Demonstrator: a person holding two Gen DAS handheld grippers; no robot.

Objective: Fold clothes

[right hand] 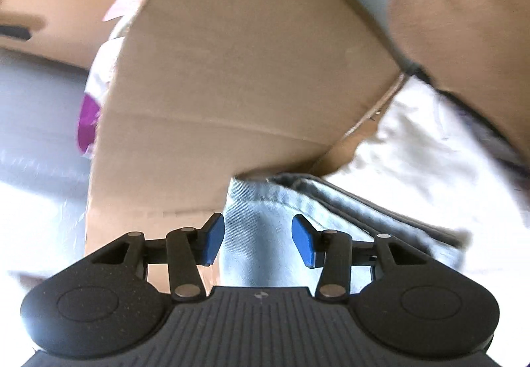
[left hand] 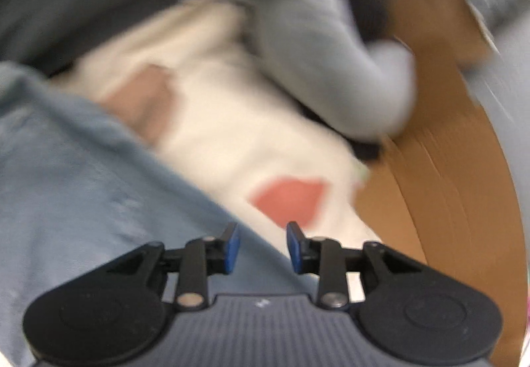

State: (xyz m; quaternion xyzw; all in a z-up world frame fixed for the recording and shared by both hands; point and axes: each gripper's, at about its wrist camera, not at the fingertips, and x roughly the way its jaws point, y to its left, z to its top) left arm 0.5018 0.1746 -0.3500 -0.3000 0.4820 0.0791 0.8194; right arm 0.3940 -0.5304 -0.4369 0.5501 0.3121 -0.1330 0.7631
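My left gripper (left hand: 262, 246) — jaws apart, nothing between, hanging over light-blue denim (left hand: 76, 188). Right gripper (right hand: 258, 239) apart too, denim (right hand: 261, 234) lying under gap, not pinched. Denim looks bundled at cardboard box (right hand: 238, 69) edge, white garment (left hand: 212, 122) and grey one (left hand: 318, 45) heaped beside — I judge folding barely begun, pile unsorted.

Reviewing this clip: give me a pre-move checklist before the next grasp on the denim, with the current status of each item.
1. Left gripper empty, jaws apart: ok.
2. Right gripper empty, jaws apart: ok.
3. Light blue denim garment lies below the right gripper: ok.
4. Denim folded neatly: cannot tell, only an edge shows.
5. Cardboard box crowds the right gripper's path: not ok.
6. Left view sharp enough to pick a grasp spot on the white garment: not ok, blurred.
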